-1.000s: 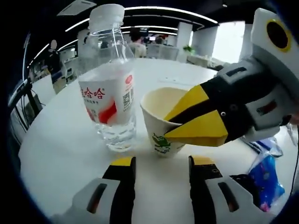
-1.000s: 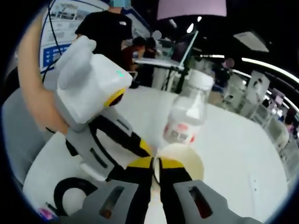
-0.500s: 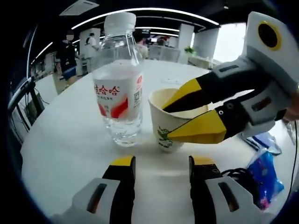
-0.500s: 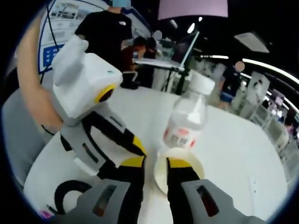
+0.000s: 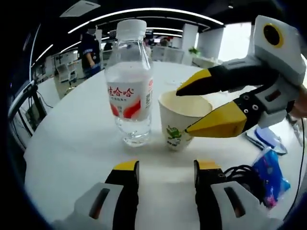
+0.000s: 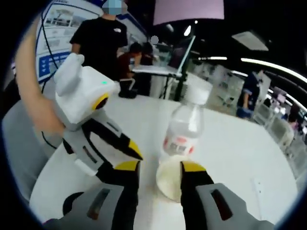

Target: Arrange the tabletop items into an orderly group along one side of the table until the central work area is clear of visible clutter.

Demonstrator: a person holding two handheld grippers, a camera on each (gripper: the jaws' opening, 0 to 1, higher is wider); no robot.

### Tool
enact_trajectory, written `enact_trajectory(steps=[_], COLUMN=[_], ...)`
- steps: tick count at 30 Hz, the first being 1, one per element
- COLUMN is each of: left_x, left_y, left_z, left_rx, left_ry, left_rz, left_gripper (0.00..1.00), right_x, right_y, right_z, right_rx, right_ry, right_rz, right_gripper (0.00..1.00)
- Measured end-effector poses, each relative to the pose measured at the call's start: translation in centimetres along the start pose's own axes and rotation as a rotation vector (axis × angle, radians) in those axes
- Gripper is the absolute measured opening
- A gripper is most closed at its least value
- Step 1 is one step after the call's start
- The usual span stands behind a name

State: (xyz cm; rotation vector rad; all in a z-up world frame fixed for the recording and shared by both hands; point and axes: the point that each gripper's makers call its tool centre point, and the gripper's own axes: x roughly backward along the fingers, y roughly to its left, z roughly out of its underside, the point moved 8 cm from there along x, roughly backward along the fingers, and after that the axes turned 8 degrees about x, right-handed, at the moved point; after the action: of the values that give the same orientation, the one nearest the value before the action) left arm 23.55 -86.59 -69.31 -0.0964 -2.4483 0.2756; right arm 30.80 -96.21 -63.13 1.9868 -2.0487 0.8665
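Water bottle [image 5: 130, 86] upright on white tabletop [image 5: 72, 139], paper cup [image 5: 181, 120] just beside it (green print on cup wall). Right gripper [image 5: 207, 108] jaws spread wide, straddling cup rim, gripping nothing. Left gripper [image 5: 163, 167] jaws apart, empty, near cup. Blue packet [image 5: 271, 177] and black cable [image 5: 240, 172] near tabletop edge.
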Motion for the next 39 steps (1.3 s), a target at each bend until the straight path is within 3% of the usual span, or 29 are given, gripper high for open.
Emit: enact_trajectory(steps=[11,15,33,39], left_x=[1.8,2.6,6.0,7.2], left_y=[0.5,0.7,2.7,3.9], left_z=[0.2,0.5,0.5,2.2], left_rx=[-0.003,-0.068,-0.096,-0.099], left_ry=[0.009,0.014,0.028,0.068], left_rz=[0.034,0.058,0.108,0.130], left_gripper=[0.49,0.53,0.67,0.71], right_x=[1.3,2.0,5.0,6.4], right_y=[0.4,0.8,2.0,3.5], right_z=[-0.7,-1.3,-3.5,-3.9], right_rx=[-0.029,-0.040,-0.090,-0.084], right_ry=[0.013,0.017,0.033,0.069], right_rz=[0.054,0.071,0.162,0.179], right_gripper=[0.51,0.60,0.69,0.69])
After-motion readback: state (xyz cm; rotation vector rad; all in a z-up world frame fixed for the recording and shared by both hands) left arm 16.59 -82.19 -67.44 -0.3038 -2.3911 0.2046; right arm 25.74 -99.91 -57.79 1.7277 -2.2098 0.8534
